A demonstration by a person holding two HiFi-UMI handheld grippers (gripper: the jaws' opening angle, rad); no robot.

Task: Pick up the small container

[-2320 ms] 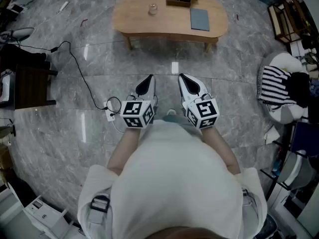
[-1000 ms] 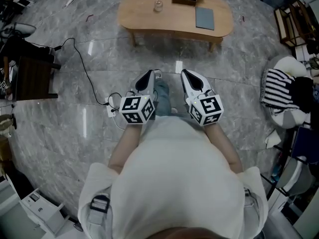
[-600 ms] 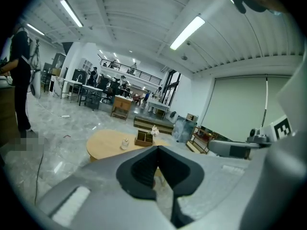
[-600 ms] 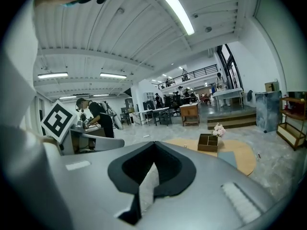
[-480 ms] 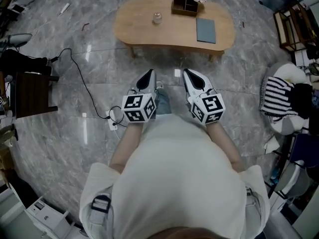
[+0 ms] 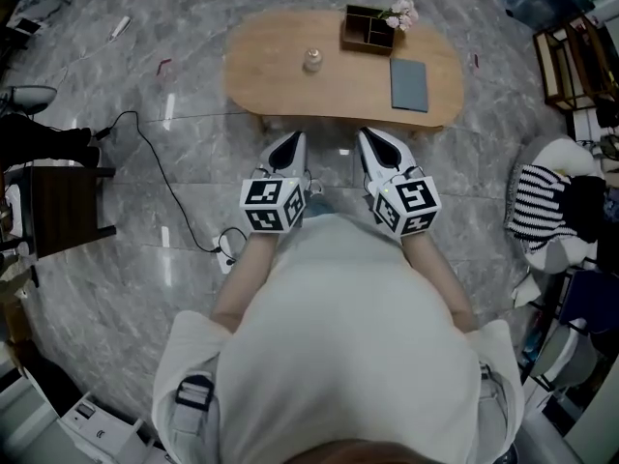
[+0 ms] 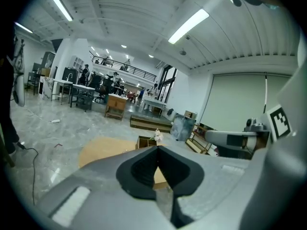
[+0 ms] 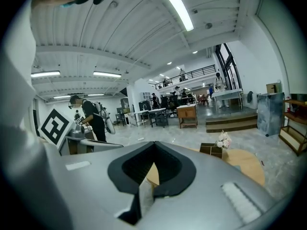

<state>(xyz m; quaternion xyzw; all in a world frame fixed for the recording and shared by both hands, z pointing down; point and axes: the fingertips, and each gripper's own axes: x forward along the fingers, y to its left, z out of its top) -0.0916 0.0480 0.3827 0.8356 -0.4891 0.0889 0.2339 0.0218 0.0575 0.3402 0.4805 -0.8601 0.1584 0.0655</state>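
Observation:
The small container (image 6: 312, 60), a little glass jar, stands on the oval wooden table (image 6: 290, 90) in the head view, left of centre. Both grippers are held side by side above the floor, just short of the table's near edge and apart from the jar. My left gripper (image 6: 290, 141) is shut and holds nothing. My right gripper (image 6: 370, 136) is likewise shut and holds nothing. In the left gripper view the left gripper (image 7: 157, 147) hides the jar, as the right gripper (image 8: 154, 143) does in the right gripper view.
On the table stand a wooden organiser box (image 6: 368, 27) with flowers (image 6: 401, 13) and a grey notebook (image 6: 409, 84). A cable and power strip (image 6: 227, 254) lie on the floor at left, near a dark side table (image 6: 58, 206). A striped cloth (image 6: 540, 196) lies at right.
The person has walked towards the table, which now lies close ahead of both grippers. Both grippers stay shut and side by side.

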